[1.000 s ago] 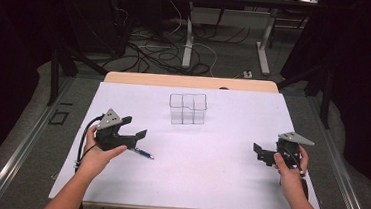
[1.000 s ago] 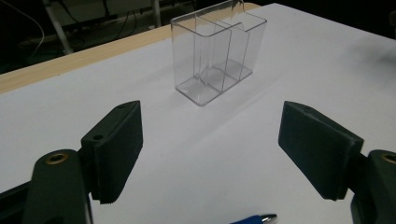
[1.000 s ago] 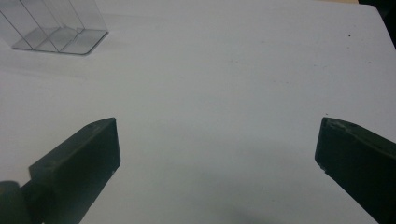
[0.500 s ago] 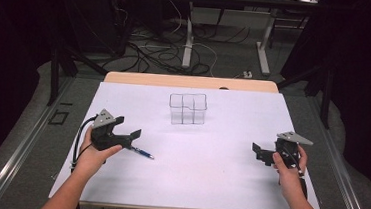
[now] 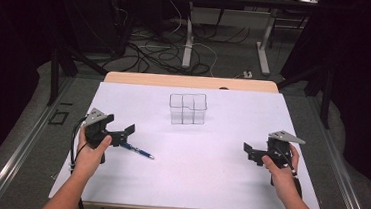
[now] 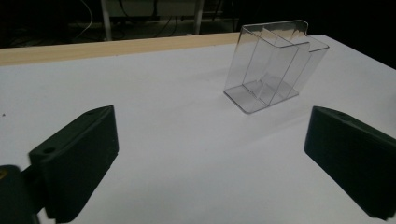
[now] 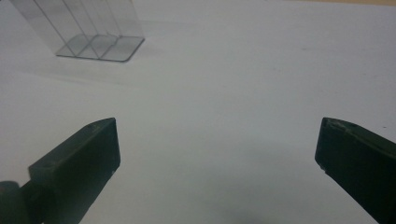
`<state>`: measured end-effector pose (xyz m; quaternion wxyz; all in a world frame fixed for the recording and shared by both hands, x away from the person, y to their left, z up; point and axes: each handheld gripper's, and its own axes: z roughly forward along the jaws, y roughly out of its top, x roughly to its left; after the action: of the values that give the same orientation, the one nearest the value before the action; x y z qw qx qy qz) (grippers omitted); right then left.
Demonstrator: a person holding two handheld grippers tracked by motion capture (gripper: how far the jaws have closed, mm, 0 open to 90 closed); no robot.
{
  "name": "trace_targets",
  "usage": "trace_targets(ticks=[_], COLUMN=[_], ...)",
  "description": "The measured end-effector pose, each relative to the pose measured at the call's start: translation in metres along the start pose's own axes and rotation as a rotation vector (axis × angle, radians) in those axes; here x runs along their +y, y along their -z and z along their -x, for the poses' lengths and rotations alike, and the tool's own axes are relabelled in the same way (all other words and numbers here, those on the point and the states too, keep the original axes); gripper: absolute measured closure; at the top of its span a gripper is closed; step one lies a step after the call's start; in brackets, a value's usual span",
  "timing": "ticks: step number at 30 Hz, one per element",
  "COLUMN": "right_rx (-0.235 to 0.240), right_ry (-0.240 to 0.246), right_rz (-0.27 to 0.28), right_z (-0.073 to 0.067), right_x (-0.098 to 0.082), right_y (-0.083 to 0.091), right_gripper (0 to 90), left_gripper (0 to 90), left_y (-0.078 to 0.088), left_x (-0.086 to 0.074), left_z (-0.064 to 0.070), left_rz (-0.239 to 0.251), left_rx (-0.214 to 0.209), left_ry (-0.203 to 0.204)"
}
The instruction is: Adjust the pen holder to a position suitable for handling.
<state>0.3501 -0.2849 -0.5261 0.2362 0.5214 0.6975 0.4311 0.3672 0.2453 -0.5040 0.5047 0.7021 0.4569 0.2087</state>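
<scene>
A clear plastic organizer [image 5: 188, 108] with several upright compartments stands at the middle of the white table top [image 5: 197, 180]. A blue pen [image 5: 138, 151] lies flat on the sheet, left of centre. My left gripper [image 5: 125, 135] sits just left of the pen's near end. Its jaws have just been opening and stand wide apart with nothing between them [image 6: 210, 154]. Ahead of it is the organizer [image 6: 273, 65]. My right gripper [image 5: 250, 154] rests low at the right side, open and empty [image 7: 217, 158], with the organizer [image 7: 93, 28] far off at upper left.
A bare wooden strip [image 5: 190, 81] runs along the table's far edge. Beyond it are cables [image 5: 147, 51] and desk legs on the floor. Dark drapes close in both sides.
My left gripper has slid to the left, away from the pen, and its jaws have spread wider. The pen lies where it was. The right gripper has not moved.
</scene>
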Motion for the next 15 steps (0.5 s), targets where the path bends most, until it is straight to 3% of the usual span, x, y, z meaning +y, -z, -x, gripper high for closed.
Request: trace_targets(ticks=[8,15], right_rx=[0.019,0.048], right_ry=[0.056,0.111], right_rz=[-0.017,-0.039], right_z=[-0.024,-0.041], right_x=[0.008,0.013], right_y=[-0.008,-0.016], right_gripper=[0.0,0.0], left_gripper=[0.3,0.3], left_y=[0.002,0.002], left_x=[0.0,0.001], left_z=[-0.004,-0.003], left_rz=[0.014,0.011], left_rx=[0.016,0.039], left_ry=[0.01,-0.01])
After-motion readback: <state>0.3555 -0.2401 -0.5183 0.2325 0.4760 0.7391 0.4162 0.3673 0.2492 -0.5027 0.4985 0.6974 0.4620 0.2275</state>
